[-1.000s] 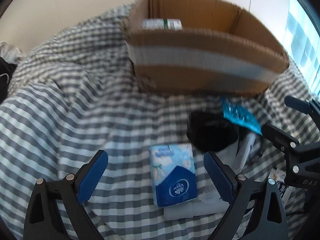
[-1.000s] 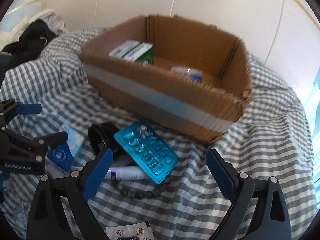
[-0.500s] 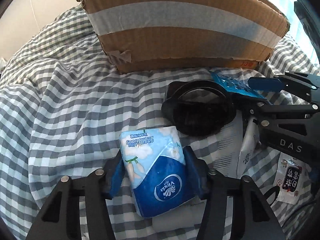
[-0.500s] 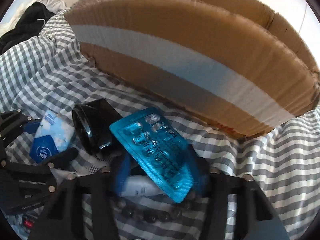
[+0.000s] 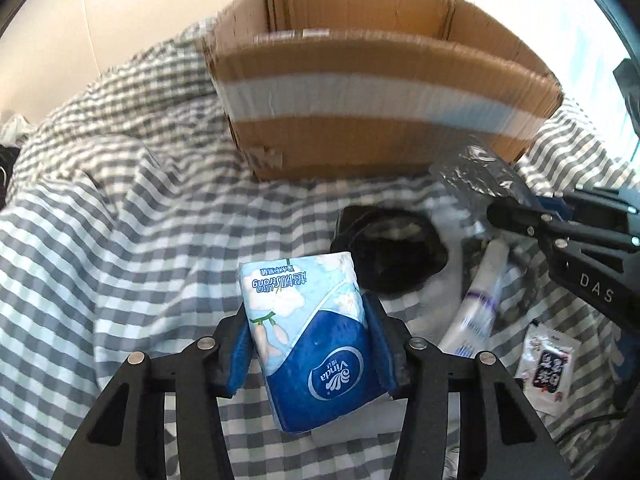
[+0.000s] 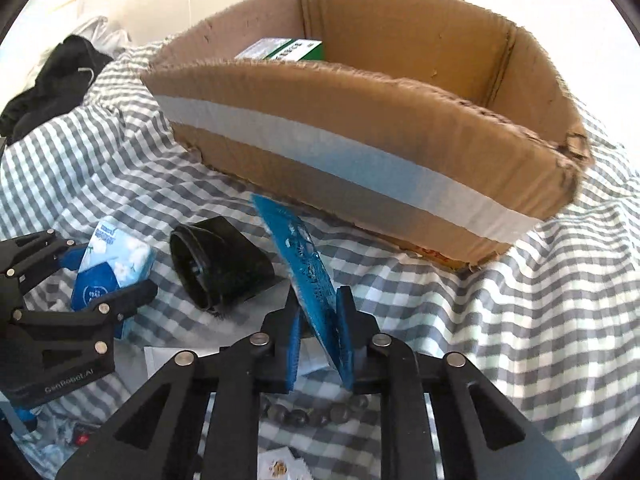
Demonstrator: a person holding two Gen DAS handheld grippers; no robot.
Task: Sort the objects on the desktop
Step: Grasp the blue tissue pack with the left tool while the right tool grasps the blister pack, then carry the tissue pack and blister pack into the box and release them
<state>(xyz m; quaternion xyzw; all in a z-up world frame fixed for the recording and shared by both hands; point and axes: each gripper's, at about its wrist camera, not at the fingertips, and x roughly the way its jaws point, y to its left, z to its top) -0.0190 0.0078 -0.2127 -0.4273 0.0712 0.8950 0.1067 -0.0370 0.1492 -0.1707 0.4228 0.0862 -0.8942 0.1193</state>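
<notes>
- The left hand-held gripper is clenched on the tissue pack, its blue pads pressing both long sides; its jaws have just been closing on the pack, which now sits tilted between them and looks lifted off the checked cloth
- The grip across the narrow width seems chosen so that the soft pack cannot slip endways on the way to the cardboard box
- The right hand-held gripper is grasping the blue blister pack by its near end; its jaws have just been closing, and the thin sheet now stands on edge between the pads, pointing towards the box
- Held edge-on like that, the sheet gives the pads two flat faces to press, a firmer hold, I judge, than a pinch at a corner
- The box stands just beyond both held things, open at the top, with a green-and-white carton already inside; its near wall is the one barrier, so each load probably has to rise over the rim
- A black cup-like piece lies on its side between the two grippers, close enough to be nudged
- A white tube and a small printed sachet lie near the right gripper, and a string of dark beads lies under it; all are not yet sorted
- Dark clothing lies well apart at the far left
</notes>
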